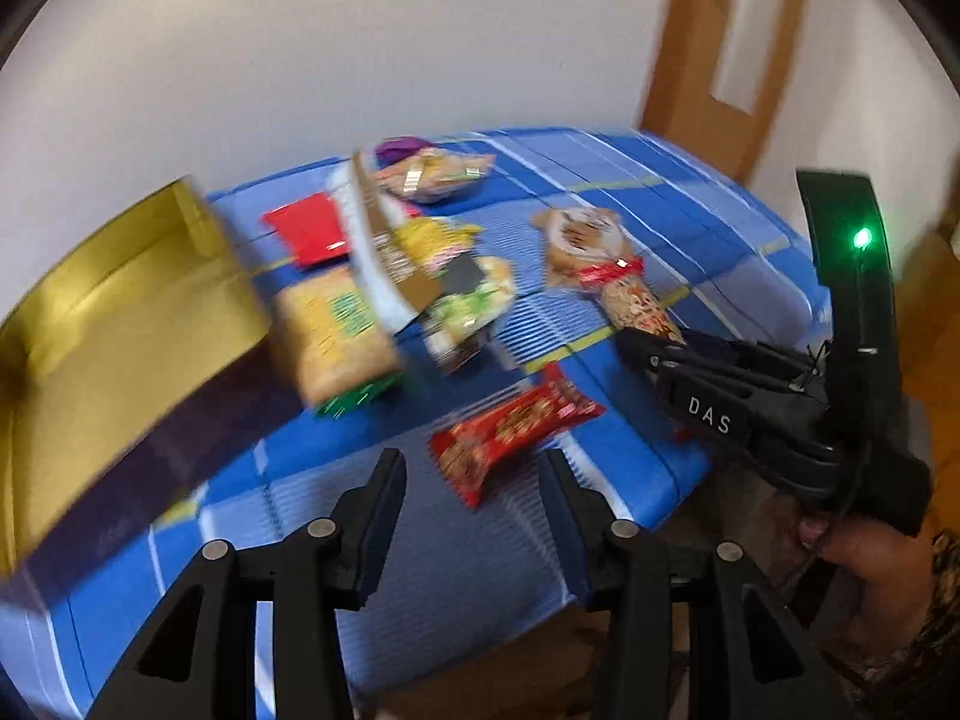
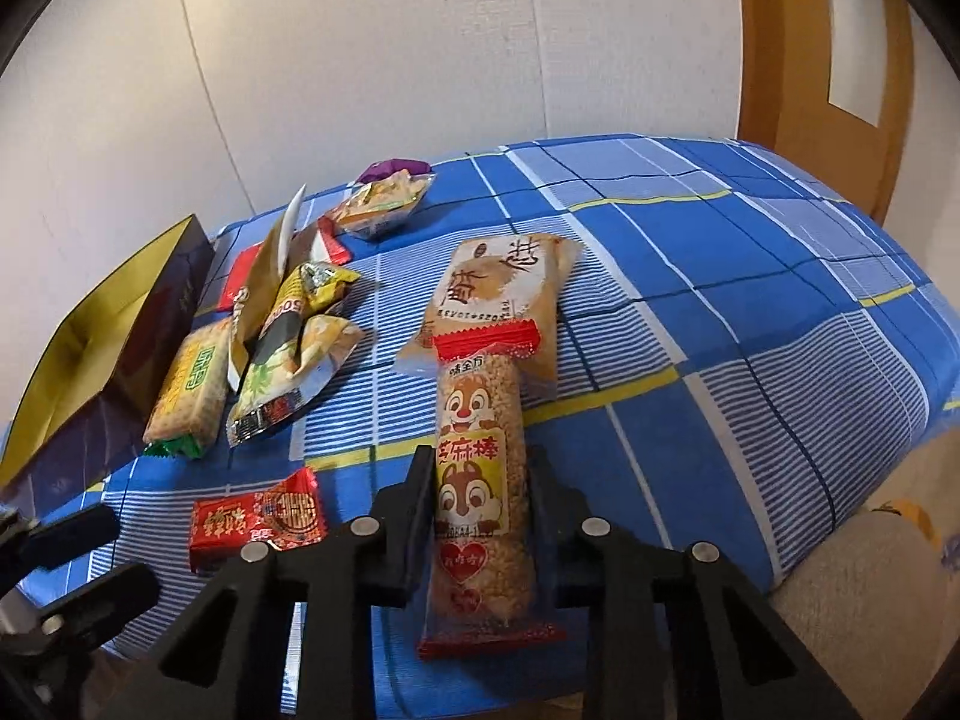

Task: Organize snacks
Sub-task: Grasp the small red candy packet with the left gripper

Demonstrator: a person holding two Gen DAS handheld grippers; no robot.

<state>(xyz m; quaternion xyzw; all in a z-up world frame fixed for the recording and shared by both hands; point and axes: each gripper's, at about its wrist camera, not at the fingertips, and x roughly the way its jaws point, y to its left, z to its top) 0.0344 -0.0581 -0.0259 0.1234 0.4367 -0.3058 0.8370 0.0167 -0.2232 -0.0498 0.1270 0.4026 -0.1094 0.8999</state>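
My right gripper point(image 2: 480, 468) is shut on a long sesame stick packet with a squirrel picture point(image 2: 480, 480); the packet also shows in the left wrist view point(image 1: 636, 300), held by the right gripper point(image 1: 636, 342). My left gripper point(image 1: 474, 474) is open and empty, just in front of a red wrapped snack point(image 1: 510, 432), which also shows in the right wrist view point(image 2: 258, 519). A gold-lined dark box point(image 1: 120, 324) stands open at the left. A beige cake packet point(image 2: 504, 294) lies under the stick's far end.
Several more snack packets lie in a heap near the box: a green-and-yellow cracker pack point(image 2: 186, 390), a yellow bag point(image 2: 300, 330), a red flat packet point(image 1: 309, 228), a clear bag point(image 2: 384, 204). The blue checked tablecloth point(image 2: 720, 300) ends at the right, by a wooden door point(image 2: 828, 60).
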